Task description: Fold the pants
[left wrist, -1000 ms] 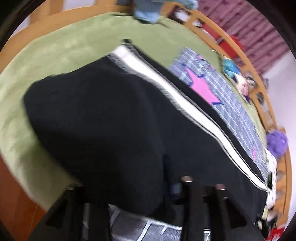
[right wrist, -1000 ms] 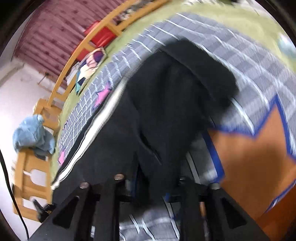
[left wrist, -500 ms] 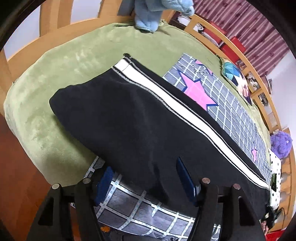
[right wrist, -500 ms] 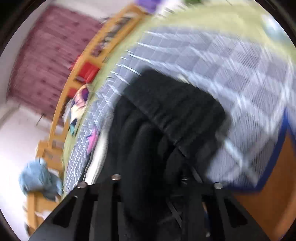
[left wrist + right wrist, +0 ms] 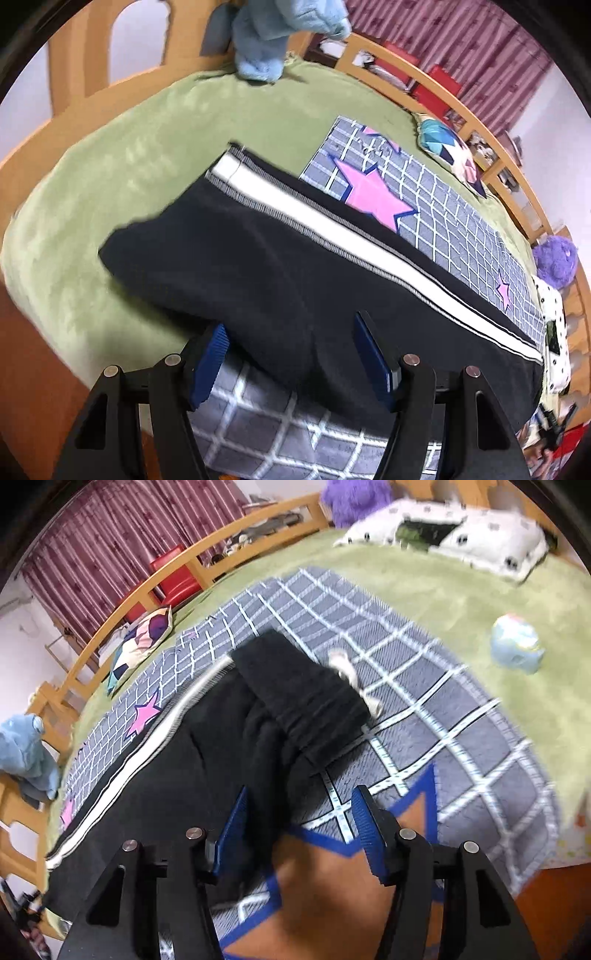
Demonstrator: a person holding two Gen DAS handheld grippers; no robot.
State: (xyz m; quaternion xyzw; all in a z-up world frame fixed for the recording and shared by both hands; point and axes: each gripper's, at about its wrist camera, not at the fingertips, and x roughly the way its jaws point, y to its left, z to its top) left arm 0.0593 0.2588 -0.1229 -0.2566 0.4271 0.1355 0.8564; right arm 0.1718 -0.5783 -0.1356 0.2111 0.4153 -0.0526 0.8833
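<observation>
Black pants [image 5: 280, 266] with a white side stripe [image 5: 332, 229] lie lengthwise along the bed, one leg folded over the other. My left gripper [image 5: 291, 363] stands open over their near edge, and the cloth lies loose between its blue pads [image 5: 210, 365]. In the right wrist view the waistband [image 5: 299, 690] lies with a white drawstring [image 5: 351, 675] sticking out. My right gripper [image 5: 301, 834] is opening. A fold of the pants [image 5: 266, 805] sits by its left pad and is not pinched.
The pants rest on a grey grid mat with pink stars [image 5: 436, 221] over a green blanket [image 5: 110, 166]. A wooden bed rail [image 5: 110, 627] runs behind. On the bed are a blue plush [image 5: 266, 44], a purple plush [image 5: 554, 258], a patterned cushion [image 5: 144, 642], a spotted pillow [image 5: 498, 542] and a pale blue toy [image 5: 517, 646].
Both grippers were shut on the pants' cloth and now have their pads apart. The left one let go first and drew up and back. The right one let go just now.
</observation>
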